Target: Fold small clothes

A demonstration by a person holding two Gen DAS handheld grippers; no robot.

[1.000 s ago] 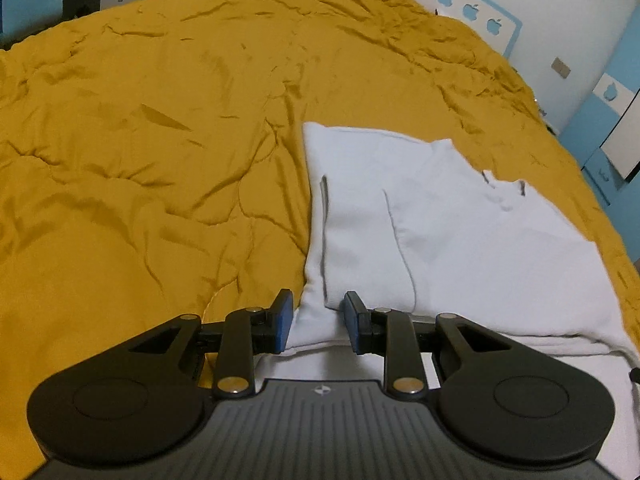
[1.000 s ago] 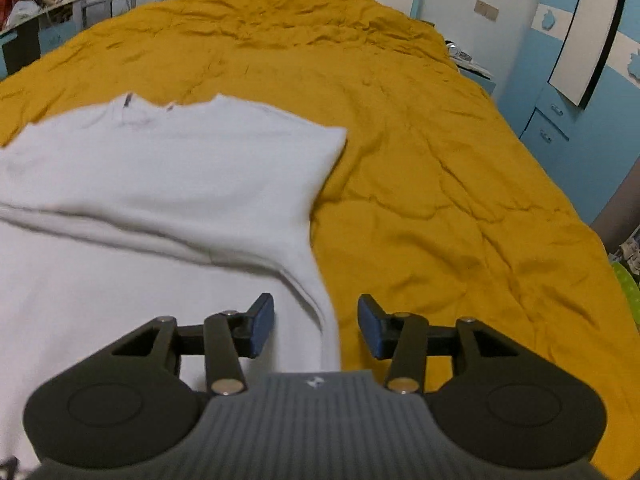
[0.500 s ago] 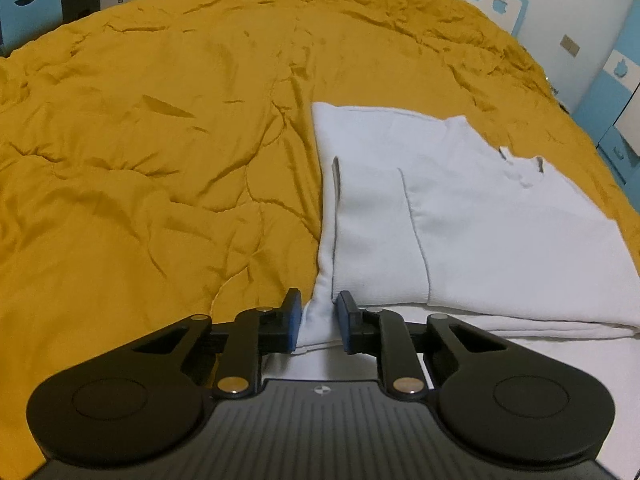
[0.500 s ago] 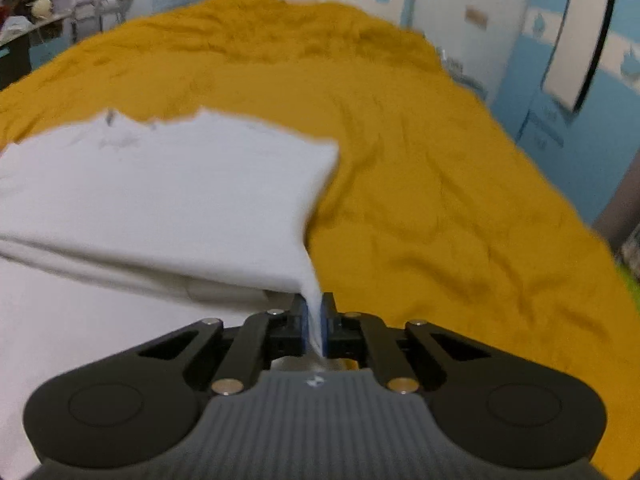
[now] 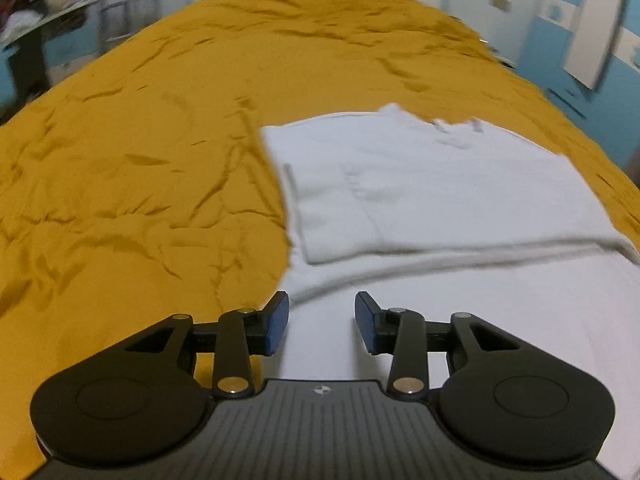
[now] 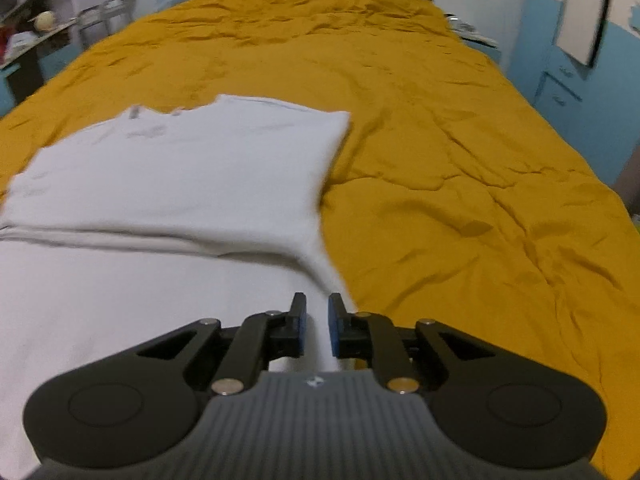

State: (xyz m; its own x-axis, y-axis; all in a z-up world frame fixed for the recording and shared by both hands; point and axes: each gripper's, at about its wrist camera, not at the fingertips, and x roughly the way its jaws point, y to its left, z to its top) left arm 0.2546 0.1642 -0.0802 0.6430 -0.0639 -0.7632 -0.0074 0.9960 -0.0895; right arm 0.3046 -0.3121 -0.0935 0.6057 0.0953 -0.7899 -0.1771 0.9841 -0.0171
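A white garment (image 5: 440, 184) lies on the mustard bedspread (image 5: 140, 160), its far part folded into a flat rectangle with the neckline at the back. My left gripper (image 5: 322, 318) hovers over the near left edge of the garment. Its jaws are opening, and only flat cloth shows below the gap, with the pads not touching it. In the right wrist view the garment (image 6: 180, 168) rises in a ridge along its right edge into my right gripper (image 6: 317, 328). Those jaws are starting to open, but cloth still fills the narrow gap between the pads.
The mustard bedspread (image 6: 460, 180) stretches wide to the right and far back. Blue cabinets (image 6: 560, 92) stand past the bed's right side. A cluttered shelf and desk (image 6: 36, 36) stand past its left side.
My left gripper narrowed around the garment's near left edge, then spread wide and lifted off. My right gripper went from open to clamped on the right edge, and its gap has since widened slightly.
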